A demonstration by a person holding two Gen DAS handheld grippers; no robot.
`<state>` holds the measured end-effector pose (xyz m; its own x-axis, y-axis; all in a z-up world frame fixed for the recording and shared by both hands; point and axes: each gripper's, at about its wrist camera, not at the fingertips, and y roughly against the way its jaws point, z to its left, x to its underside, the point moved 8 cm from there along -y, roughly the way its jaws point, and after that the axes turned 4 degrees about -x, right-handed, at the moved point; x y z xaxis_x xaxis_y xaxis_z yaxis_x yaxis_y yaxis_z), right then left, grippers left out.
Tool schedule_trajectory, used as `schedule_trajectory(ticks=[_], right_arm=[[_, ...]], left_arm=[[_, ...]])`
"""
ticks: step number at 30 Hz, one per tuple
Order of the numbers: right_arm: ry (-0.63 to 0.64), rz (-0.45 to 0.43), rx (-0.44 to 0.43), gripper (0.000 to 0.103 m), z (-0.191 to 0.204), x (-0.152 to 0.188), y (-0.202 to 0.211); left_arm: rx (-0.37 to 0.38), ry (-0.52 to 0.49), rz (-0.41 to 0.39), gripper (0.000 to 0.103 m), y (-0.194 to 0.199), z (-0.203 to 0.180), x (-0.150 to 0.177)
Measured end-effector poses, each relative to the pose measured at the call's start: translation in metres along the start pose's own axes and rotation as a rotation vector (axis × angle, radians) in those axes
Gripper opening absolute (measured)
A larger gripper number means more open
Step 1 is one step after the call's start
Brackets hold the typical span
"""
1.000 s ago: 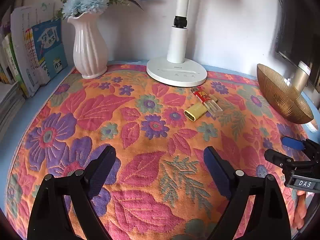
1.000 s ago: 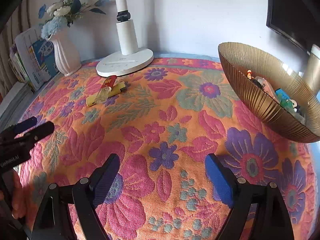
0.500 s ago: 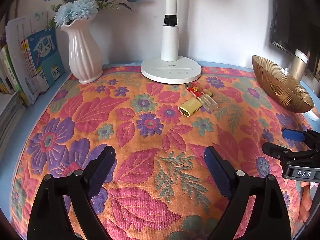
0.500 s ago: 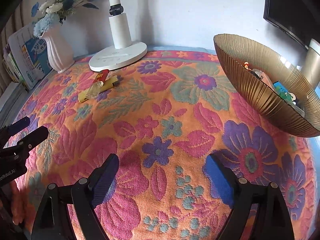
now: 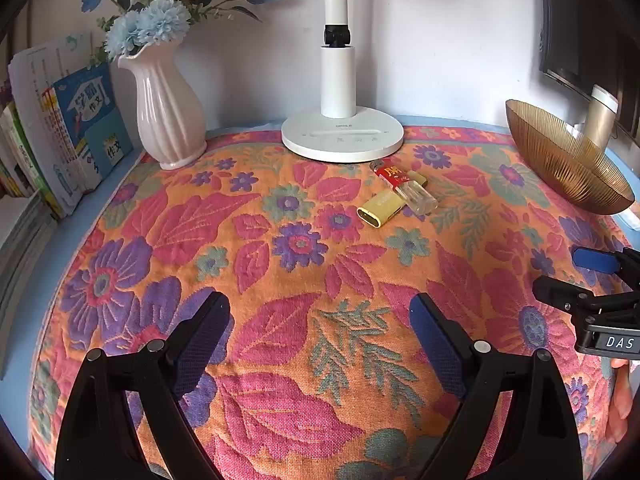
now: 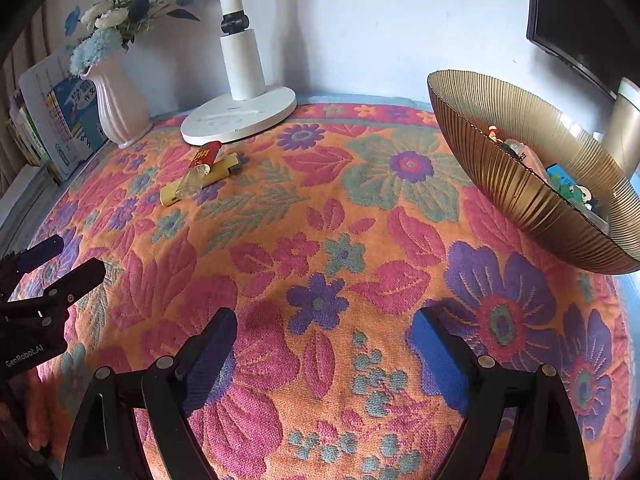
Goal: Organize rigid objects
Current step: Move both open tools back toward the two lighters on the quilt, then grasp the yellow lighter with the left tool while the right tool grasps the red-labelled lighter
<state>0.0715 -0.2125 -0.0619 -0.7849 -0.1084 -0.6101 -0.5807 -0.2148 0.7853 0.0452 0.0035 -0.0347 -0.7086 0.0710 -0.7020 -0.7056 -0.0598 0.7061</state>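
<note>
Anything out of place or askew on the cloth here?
Yes: a clear lighter lies crosswise on a yellow one near the lamp base, loose on the cloth, while similar small items already sit in the gold bowl.

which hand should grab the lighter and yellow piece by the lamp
Probably left: lighter and yellow piece lie straight ahead of its open tongs. From the right tongs they sit far off left.

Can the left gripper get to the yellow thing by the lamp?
Probably yes: the left gripper is open and empty, with only bare cloth up to the yellow thing. A clear lighter lies across it, though.
</note>
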Motion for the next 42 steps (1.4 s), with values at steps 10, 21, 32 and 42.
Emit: schedule_trajectory(ticks=[10, 21, 32, 42], right_arm=[[-0.012, 0.093, -0.147, 0.093, 0.017, -0.007, 0.002], [-0.032, 0.114, -0.261, 0.067, 0.073, -0.087, -0.051], [0.019, 0.057, -0.178, 0.022, 0.072, -0.091, -0.068], [-0.026, 0.074, -0.187, 0.022, 0.031, -0.041, -0.029]], left_arm=[[0.139, -0.094, 0.029, 0.089, 0.006, -0.006, -0.017], [0.303, -0.186, 0.131, 0.064, -0.057, -0.024, -0.048], [0.346, -0.218, 0.145, 0.064, -0.074, -0.044, -0.056], [0.31, -0.265, 0.12, 0.028, -0.083, -0.072, -0.063]])
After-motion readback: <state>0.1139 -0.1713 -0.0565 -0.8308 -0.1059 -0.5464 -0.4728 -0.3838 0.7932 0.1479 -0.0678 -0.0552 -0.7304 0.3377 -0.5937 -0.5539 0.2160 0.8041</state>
